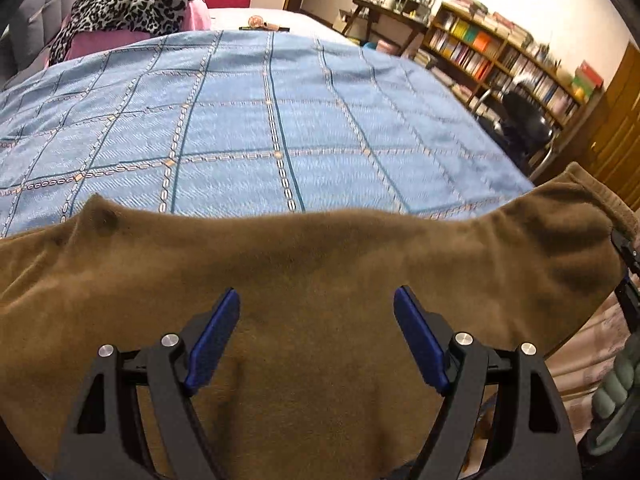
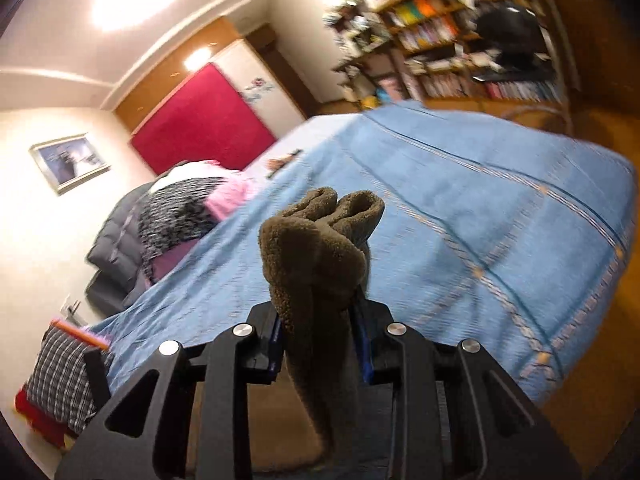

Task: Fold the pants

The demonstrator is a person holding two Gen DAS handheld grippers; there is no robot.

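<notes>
Brown fleece pants (image 1: 304, 264) lie spread across the near side of a bed with a blue checked bedspread (image 1: 248, 120). My left gripper (image 1: 316, 312) hovers just over the brown cloth, open, its blue pads (image 1: 216, 336) wide apart with nothing pinched. At the far right edge of the left wrist view the cloth rises to a raised corner (image 1: 576, 192). My right gripper (image 2: 320, 328) is shut on a bunched fold of the pants (image 2: 320, 248), which stands up thick between its fingers above the bedspread (image 2: 480, 216). Its pads are mostly hidden by the fleece.
A leopard-print and pink pile (image 1: 128, 8) sits at the head of the bed by a red headboard (image 2: 204, 120). Bookshelves (image 1: 500, 56) and a black chair (image 1: 524, 120) stand beyond the bed's right side. Checked fabric (image 2: 64, 376) lies at lower left.
</notes>
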